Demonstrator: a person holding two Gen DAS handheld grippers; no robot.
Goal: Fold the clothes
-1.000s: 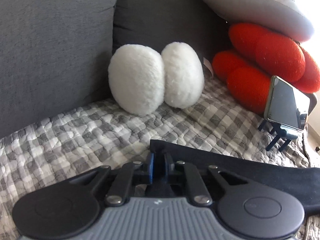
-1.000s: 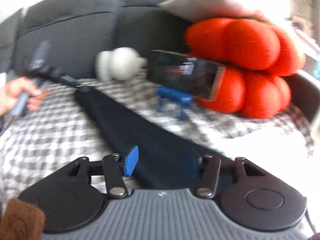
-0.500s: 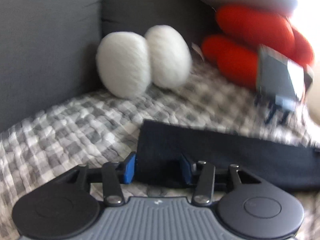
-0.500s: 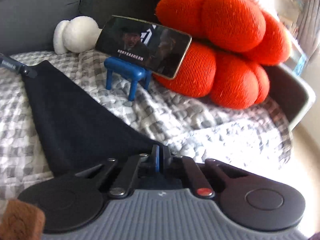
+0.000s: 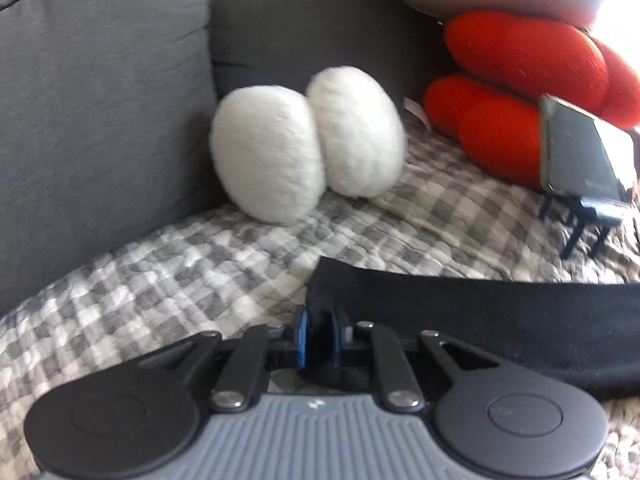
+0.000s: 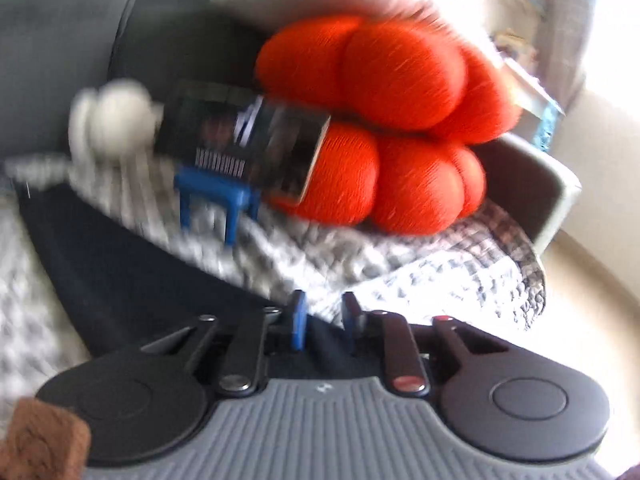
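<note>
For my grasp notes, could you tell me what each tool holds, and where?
Left tool, closing, pinches the dark garment at its end corner; right tool, opening, straddles its other end.

I see a grey-and-white checked quilt (image 5: 208, 276) under a plain black garment (image 5: 500, 320). The sofa back (image 5: 100, 120) is dark grey. The round plush cushion (image 5: 308, 148) is white; the knotted cushion (image 6: 384, 120) is orange-red. The phone stand (image 6: 216, 196) is blue. My grippers have black bodies, grey ribbed housings and blue finger pads (image 6: 298, 320).
</note>
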